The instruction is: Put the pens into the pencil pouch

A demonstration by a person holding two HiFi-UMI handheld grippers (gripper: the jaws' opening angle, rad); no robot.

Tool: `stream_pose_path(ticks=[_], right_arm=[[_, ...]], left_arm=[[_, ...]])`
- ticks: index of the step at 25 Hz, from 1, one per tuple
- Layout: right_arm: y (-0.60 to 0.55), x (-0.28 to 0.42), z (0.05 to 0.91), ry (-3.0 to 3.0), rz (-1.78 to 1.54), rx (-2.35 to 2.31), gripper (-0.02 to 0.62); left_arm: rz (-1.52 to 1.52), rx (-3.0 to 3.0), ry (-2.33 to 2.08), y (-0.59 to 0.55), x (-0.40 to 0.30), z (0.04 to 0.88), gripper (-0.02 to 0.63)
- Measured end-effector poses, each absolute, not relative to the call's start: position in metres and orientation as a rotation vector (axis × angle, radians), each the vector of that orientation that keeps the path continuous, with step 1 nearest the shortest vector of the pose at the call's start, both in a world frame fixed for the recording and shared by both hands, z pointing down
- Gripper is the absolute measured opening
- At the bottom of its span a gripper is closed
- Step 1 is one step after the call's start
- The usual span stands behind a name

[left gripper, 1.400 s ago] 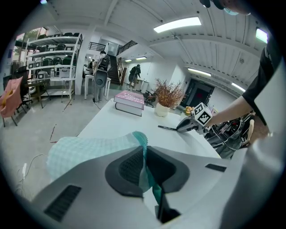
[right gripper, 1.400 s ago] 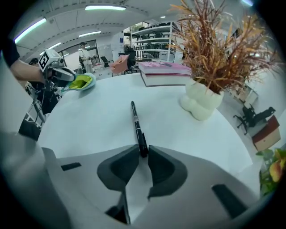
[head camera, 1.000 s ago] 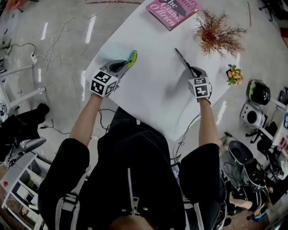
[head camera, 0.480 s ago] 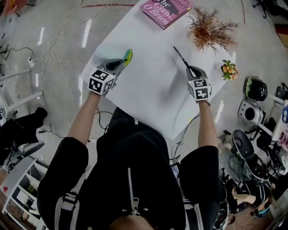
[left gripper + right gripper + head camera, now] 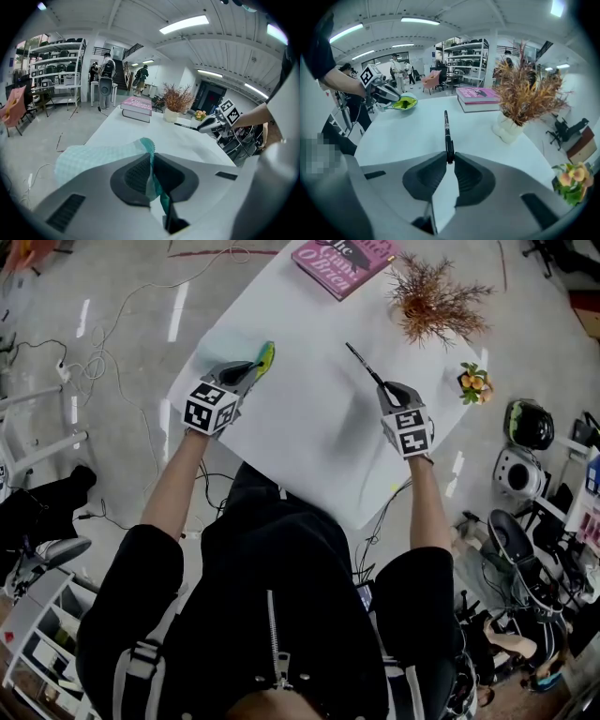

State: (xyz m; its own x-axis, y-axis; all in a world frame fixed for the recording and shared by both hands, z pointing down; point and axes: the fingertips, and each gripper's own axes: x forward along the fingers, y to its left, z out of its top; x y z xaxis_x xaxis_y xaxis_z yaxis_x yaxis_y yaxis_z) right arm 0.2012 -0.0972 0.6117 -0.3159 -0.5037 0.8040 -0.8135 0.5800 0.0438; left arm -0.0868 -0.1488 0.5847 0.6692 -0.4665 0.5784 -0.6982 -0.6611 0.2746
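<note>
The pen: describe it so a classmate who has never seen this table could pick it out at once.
On the white table, look to the right side near the dried plant. There the right gripper pinches one end of a thin black pen. It is the only slim dark stick; the pencil pouch opposite is soft and green.

Pink book [image 5: 343, 262], cover lettering "O'Brien"

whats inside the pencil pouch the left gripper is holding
Nothing shows inside: the pencil pouch is pinched in the left gripper and its fabric covers the interior. The only pen in view is outside it, held by the right gripper.
</note>
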Motion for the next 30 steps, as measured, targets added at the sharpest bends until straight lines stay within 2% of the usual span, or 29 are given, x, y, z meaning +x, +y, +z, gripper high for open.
stream_pose_path(ticks=[11, 30], right_arm=[[-0.091, 0.125, 0.598, -2.090, 0.422, 0.856, 0.064], [-0.094, 0.034, 0.616, -2.132, 0.399, 0.620, 0.064]], left_arm=[[0.631, 2.412, -0.893, -0.148, -0.090, 0.582, 0.042], [0.645, 2.431, -0.865, -0.144, -0.087, 0.583, 0.042]])
